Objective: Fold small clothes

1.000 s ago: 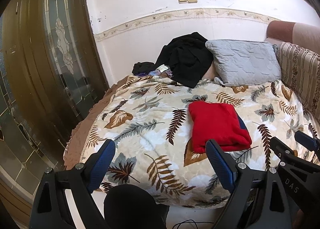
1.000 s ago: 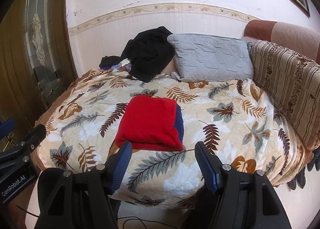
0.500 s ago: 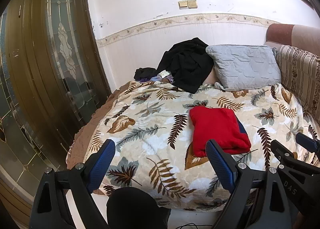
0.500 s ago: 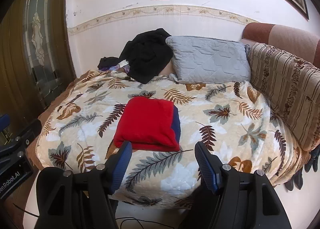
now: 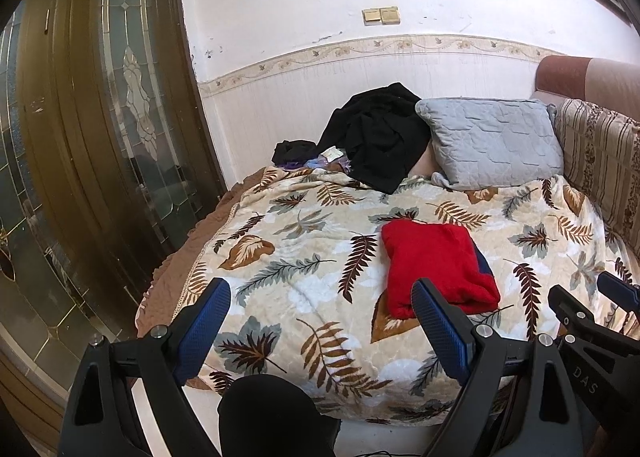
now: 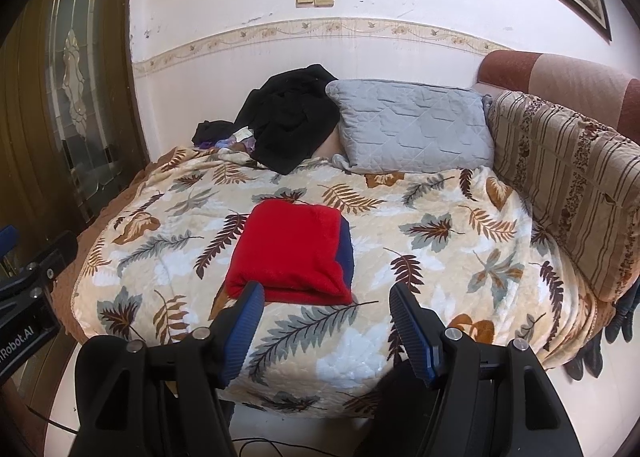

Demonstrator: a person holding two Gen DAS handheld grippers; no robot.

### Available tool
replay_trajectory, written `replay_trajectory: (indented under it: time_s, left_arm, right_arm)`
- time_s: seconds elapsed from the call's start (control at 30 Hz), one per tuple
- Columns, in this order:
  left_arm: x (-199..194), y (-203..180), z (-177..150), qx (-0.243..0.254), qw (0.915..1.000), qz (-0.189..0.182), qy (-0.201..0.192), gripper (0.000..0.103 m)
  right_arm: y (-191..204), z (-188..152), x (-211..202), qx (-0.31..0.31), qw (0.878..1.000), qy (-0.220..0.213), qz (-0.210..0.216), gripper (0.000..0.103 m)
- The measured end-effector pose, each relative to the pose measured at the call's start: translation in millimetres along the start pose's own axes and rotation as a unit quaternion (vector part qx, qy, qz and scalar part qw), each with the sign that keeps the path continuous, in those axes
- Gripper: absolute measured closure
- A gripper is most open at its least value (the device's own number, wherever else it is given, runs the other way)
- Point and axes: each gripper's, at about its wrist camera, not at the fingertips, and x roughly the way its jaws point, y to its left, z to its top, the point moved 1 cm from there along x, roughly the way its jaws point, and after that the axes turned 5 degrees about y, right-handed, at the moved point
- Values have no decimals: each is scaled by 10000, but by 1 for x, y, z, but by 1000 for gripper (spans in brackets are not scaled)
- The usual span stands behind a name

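Note:
A folded red garment (image 5: 434,263) with a blue edge lies flat on the leaf-patterned blanket (image 5: 304,257); it also shows in the right wrist view (image 6: 294,253). My left gripper (image 5: 320,317) is open and empty, held above the bed's front edge, left of the garment. My right gripper (image 6: 326,319) is open and empty, just in front of the garment and apart from it. The right gripper also shows at the right edge of the left wrist view (image 5: 588,321).
A black garment heap (image 6: 292,117) and a grey pillow (image 6: 412,125) lie at the head of the bed by the wall. A striped sofa back (image 6: 568,185) runs along the right. A glass-panelled wooden door (image 5: 100,117) stands to the left.
Both grippers have pulled back and away from the bed; the garment looks smaller and farther off. The folded garment has not moved. Both grippers stay open.

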Motion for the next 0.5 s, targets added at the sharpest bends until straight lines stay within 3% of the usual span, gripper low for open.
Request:
replay_trajectory:
  time_s: [0.5]
  left_arm:
    - [8, 0, -3, 12, 9999, 32, 115, 11]
  right_arm:
    - [1, -3, 4, 9, 10000, 74, -2, 34]
